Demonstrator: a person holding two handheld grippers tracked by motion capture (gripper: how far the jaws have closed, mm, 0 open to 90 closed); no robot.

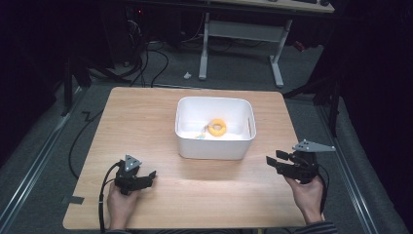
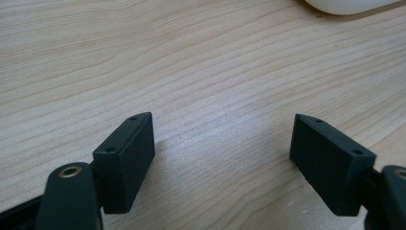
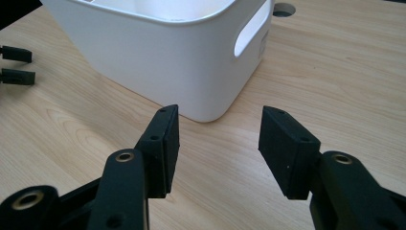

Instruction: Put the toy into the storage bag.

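Near the surface's (image 1: 146, 117) front edge both grippers are empty: the left gripper (image 1: 146, 176) by the front-left corner with its jaws spread wide, the right gripper (image 1: 273, 160) toward the right edge with its jaws parted and nothing between them. At the middle of the surface stands a white bin (image 1: 214, 145) holding a yellow ring (image 1: 217, 127). Judging by this, a reach is only starting; the next move calls for lifting a gripper over the bin's rim and down onto the ring. From the right gripper view comes the bin's handle slot (image 3: 251, 29), while the high view looks into the bin.
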